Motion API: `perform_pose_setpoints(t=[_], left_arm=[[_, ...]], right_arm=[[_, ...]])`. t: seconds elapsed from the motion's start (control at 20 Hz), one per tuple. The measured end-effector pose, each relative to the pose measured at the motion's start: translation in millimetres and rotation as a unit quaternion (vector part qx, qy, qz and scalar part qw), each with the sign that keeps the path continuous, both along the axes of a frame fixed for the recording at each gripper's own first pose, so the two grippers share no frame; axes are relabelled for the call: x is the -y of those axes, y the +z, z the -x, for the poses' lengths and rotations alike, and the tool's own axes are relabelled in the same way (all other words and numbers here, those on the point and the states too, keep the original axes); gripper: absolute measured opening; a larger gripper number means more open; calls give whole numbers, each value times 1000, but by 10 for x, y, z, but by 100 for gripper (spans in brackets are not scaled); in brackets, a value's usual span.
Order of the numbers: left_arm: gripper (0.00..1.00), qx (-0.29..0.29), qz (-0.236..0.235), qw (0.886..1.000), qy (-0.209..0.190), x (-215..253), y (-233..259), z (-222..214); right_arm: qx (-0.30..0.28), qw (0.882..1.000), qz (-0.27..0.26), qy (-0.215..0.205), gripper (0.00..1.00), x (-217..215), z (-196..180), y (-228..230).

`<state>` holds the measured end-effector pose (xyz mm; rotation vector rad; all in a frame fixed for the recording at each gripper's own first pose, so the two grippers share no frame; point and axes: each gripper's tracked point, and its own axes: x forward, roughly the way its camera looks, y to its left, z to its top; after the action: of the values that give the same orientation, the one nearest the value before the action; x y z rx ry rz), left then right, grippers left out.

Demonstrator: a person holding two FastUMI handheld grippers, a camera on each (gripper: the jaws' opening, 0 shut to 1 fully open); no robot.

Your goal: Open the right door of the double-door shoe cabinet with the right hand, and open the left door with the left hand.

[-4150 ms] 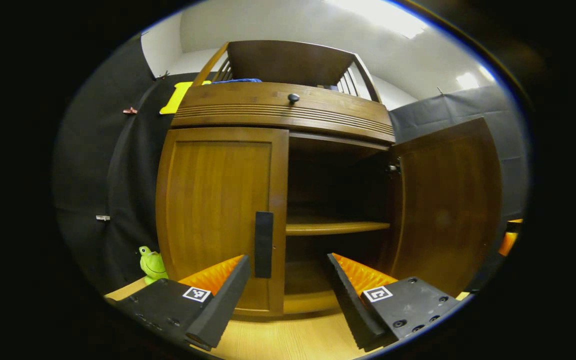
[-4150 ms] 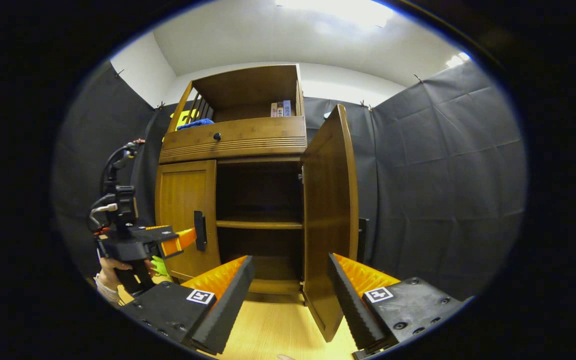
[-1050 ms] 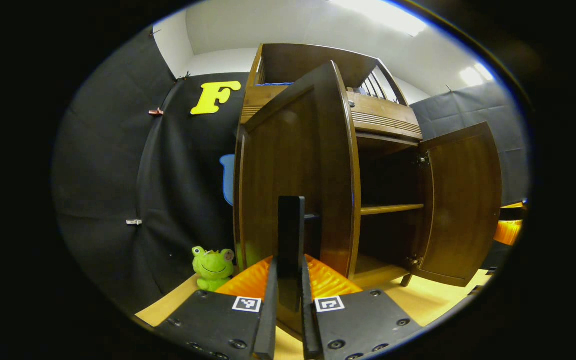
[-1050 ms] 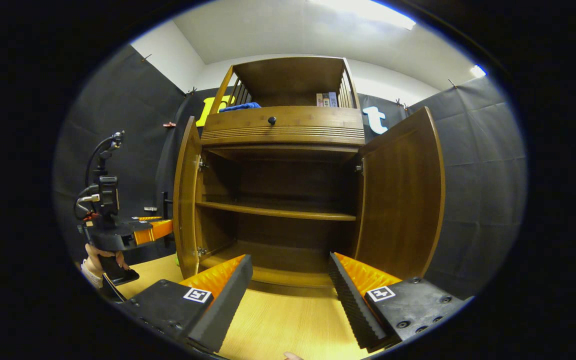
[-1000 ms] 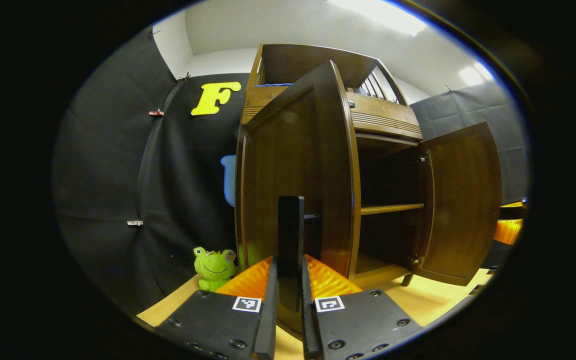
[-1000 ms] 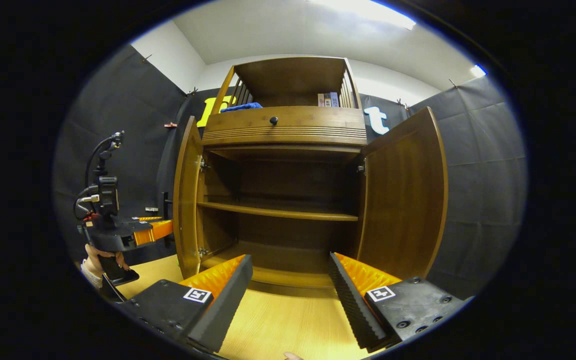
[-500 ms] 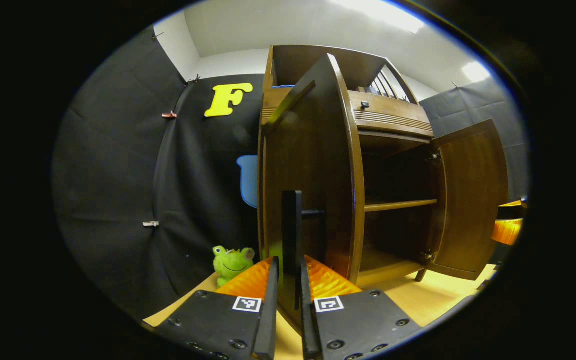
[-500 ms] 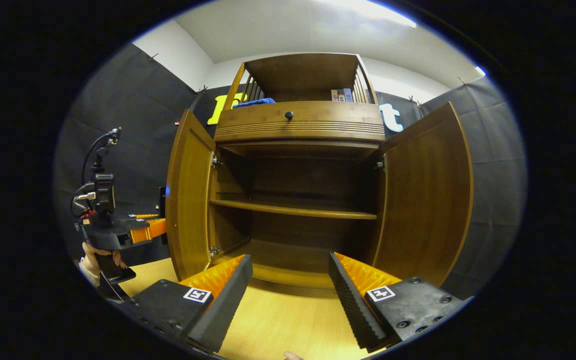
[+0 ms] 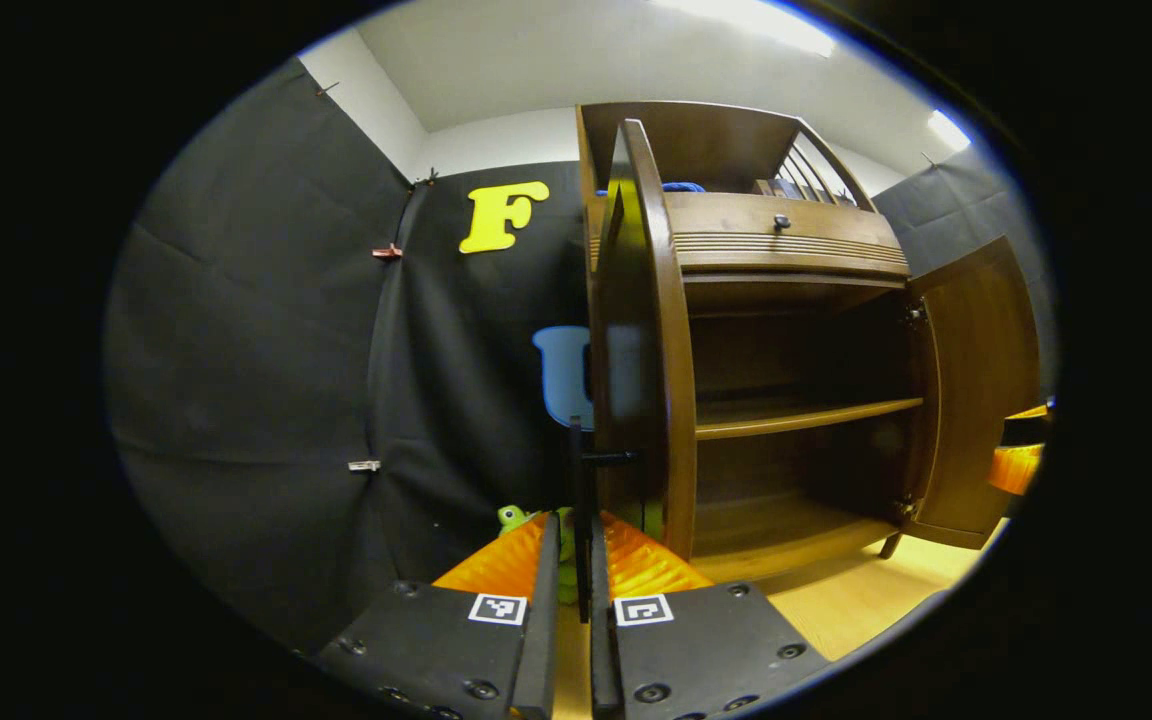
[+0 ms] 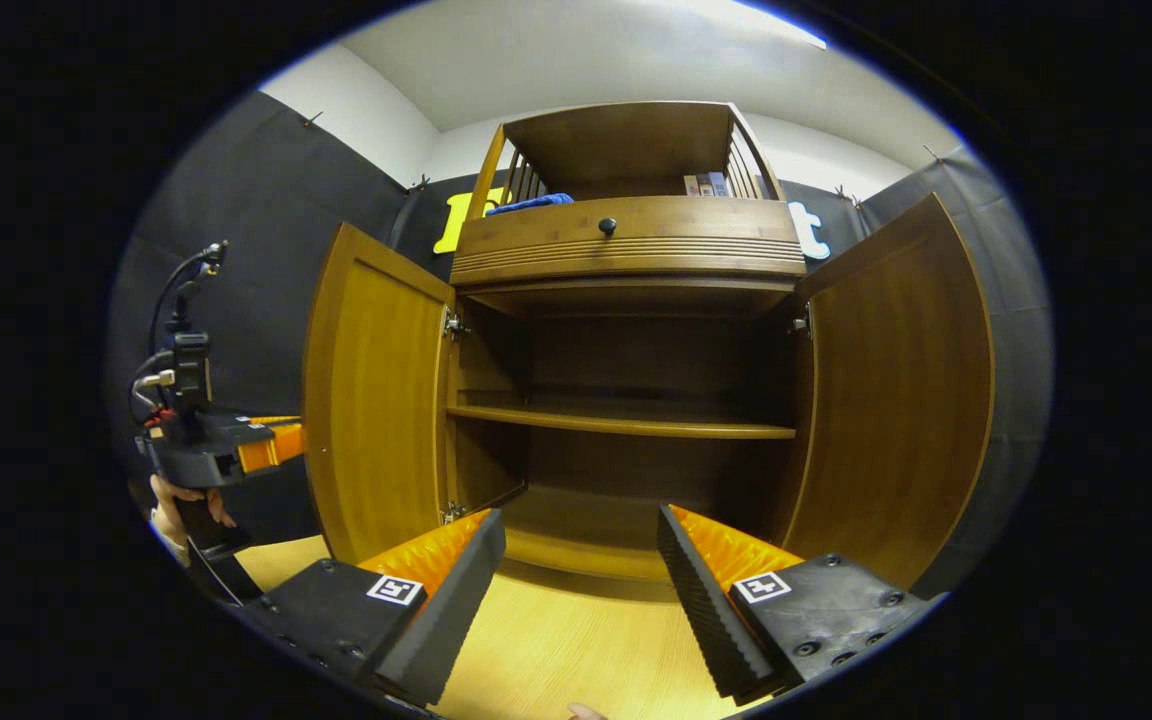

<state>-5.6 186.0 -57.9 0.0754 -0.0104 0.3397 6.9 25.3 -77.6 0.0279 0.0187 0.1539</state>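
Note:
The wooden shoe cabinet [image 10: 626,250] has both doors swung wide. In the left gripper view the left door [image 9: 641,350] appears edge-on. My left gripper [image 9: 573,600] is shut on that door's thin black handle [image 9: 581,470]. In the right gripper view the left door [image 10: 376,400] and the right door [image 10: 896,390] flank the bare inner shelf [image 10: 626,425]. My right gripper [image 10: 581,580] hangs open in front of the cabinet's bottom, holding nothing. The left gripper [image 10: 236,450] and the hand [image 10: 171,500] holding it sit just left of the left door.
A green frog toy [image 9: 511,517] sits on the floor behind the left door, partly hidden by my fingers. A drawer with a dark knob [image 10: 608,226] tops the doors. A blue cloth [image 10: 531,203] and small books [image 10: 706,185] lie above. Wooden floor [image 10: 556,650] lies below.
The left door went from closed to wide open, pulled by my left gripper, which shut on its handle. In the last second it swung further out. The right gripper stayed open.

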Motion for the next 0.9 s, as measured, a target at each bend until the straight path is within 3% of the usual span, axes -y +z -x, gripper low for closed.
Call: perform_pose_setpoints(t=[0.05,0.15,0.3,0.75,0.85,0.9], left_arm=[[18,0,5,1000,0,26,39,73],[14,4,12,1000,-8,113,134,194],[25,10,19,999,-34,335,259,316],[27,-17,32,992,-120,986,195,158],[34,-11,22,990,-136,1129,204,86],[47,-4,18,989,-147,1210,216,53]], right_arm=[[0,1000,1,-2,97,-11,-2,3],[-2,1000,-2,-6,97,-10,-15,4],[-2,1000,-6,-14,97,14,-27,17],[4,999,1,-39,96,60,-18,98],[4,999,1,-47,96,148,40,106],[4,999,2,-52,96,176,47,111]])
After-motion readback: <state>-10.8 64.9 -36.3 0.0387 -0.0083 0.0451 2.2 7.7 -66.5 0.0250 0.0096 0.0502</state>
